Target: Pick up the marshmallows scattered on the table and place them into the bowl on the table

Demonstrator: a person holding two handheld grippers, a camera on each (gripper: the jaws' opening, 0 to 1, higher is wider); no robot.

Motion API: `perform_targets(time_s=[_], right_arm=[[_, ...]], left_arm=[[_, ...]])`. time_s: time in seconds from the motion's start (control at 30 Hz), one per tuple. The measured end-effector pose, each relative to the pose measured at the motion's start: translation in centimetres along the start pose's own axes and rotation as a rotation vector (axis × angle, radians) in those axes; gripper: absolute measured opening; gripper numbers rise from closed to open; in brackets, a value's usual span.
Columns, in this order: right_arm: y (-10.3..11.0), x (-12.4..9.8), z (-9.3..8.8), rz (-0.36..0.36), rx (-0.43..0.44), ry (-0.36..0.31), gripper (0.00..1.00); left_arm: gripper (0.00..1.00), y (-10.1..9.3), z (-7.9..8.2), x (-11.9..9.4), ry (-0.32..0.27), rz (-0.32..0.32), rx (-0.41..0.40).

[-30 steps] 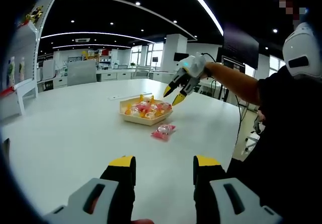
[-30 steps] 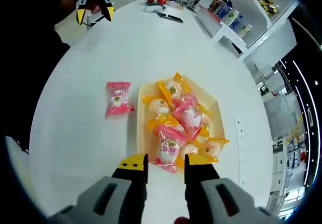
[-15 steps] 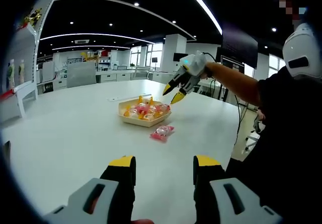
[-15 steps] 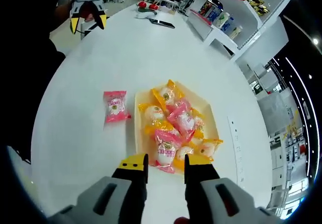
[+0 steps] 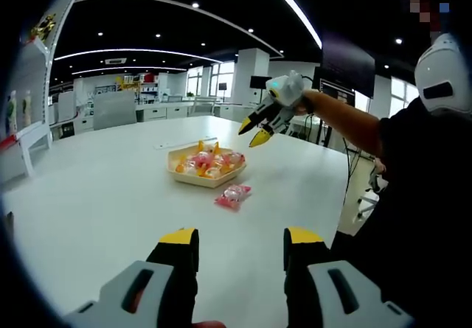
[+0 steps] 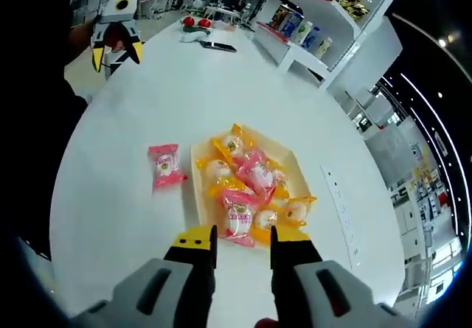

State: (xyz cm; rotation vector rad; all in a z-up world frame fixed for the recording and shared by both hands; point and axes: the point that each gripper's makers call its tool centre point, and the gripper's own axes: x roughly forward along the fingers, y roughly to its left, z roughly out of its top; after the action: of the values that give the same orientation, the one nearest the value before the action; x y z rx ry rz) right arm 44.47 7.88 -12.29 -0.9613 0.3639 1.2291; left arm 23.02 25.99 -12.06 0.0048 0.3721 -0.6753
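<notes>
right gripper (image 6: 234, 236): jaws apart, empty, above bowl (image 6: 295, 172), likely post-drop
left gripper (image 5: 241, 238): jaws spread, empty, idle
pink marshmallow packet (image 6: 165, 165): on table, beside bowl, last to collect

The print on the pink marshmallow packet (image 6: 165, 166) lying beside the bowl (image 6: 198, 195) is too small to read, and the bowl's floor is hidden under its piled packets.

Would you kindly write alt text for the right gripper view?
The right gripper, jaws open, hangs above a bowl of wrapped marshmallows on a white table. One pink-wrapped marshmallow lies beside the bowl.
</notes>
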Motion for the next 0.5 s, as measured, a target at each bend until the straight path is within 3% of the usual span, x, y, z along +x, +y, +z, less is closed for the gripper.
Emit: perform_targets(time_s=[0.5], right_arm=[[0.5,-1.8,0.9,-0.05,0.106,-0.094,0.3]], left_arm=[[0.47,0.0,-0.2,0.7,0.006,-0.007,-0.005]])
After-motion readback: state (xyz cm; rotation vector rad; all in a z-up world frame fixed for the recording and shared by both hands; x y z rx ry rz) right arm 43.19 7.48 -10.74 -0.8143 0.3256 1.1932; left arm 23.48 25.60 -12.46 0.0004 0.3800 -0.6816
